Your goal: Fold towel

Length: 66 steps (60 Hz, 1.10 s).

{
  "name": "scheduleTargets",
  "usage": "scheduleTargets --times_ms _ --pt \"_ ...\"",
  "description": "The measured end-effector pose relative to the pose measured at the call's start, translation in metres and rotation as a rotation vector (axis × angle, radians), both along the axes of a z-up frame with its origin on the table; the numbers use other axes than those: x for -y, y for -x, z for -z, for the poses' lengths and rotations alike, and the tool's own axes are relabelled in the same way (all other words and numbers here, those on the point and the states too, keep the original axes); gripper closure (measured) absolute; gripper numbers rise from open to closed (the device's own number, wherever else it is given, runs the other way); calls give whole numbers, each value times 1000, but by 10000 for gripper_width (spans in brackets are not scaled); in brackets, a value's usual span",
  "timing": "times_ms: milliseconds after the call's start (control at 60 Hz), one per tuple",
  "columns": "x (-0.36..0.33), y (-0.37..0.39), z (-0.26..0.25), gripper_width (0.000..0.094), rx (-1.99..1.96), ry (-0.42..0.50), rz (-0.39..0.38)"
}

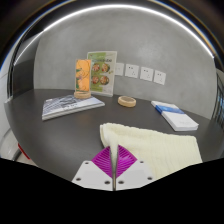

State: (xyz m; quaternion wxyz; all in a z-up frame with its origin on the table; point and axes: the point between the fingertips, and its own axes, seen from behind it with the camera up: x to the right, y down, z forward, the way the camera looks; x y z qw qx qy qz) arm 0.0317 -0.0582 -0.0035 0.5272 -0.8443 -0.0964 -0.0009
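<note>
While I look forward along my gripper (115,172), I see its two fingers drawn close together, their purple pads (103,160) angled toward each other into a narrow wedge with only a thin slit left at the tips. A corner of the towel (150,147) sits right in that slit, so I read the fingers as pinched onto the cloth, with white mounts showing to either side below.

From that pinch the towel spreads away across the dark grey table (80,125). It is pale cream, soft and slightly ribbed, lying flat with a thicker rolled-looking edge along its far side. Its long axis runs from a rounded corner just ahead of the fingers out toward my right, and it widens as it goes.

Beyond the towel, near the wall, a small round tan object (127,101) rests on the table. To the far left lies a flat book or tray (72,104) with an orange cup (82,74) standing behind it, and a picture card (100,70) leans against the wall. A white and blue book (177,117) lies to the right. Wall sockets (140,72) line the wall.
</note>
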Motion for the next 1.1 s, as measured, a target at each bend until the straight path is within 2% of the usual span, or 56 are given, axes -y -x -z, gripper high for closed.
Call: scheduleTargets --times_ms 67,183,283,383,467,583,650,733,783,850,967,983,1000,1100 --pt "1 2 -5 924 -19 5 -12" --pt "-1 -20 -49 925 -88 -57 -13" --pt "-3 -66 -86 918 -132 -106 35" --pt "-3 -121 -96 904 -164 -109 109" --pt "-3 -172 -83 902 -139 -105 181" --pt "1 -228 -42 902 -105 -10 289" --pt "4 -241 -20 901 -115 47 316" --pt "4 -244 -19 892 -93 19 315" --pt "7 -244 -21 828 -58 17 317" --pt "11 -249 -30 647 -20 4 344" --pt "34 -273 -44 44 75 0 433" --pt "38 -276 -45 63 90 5 438" --pt "43 -277 -47 121 100 8 440" --pt "73 -274 -65 97 103 -11 456"
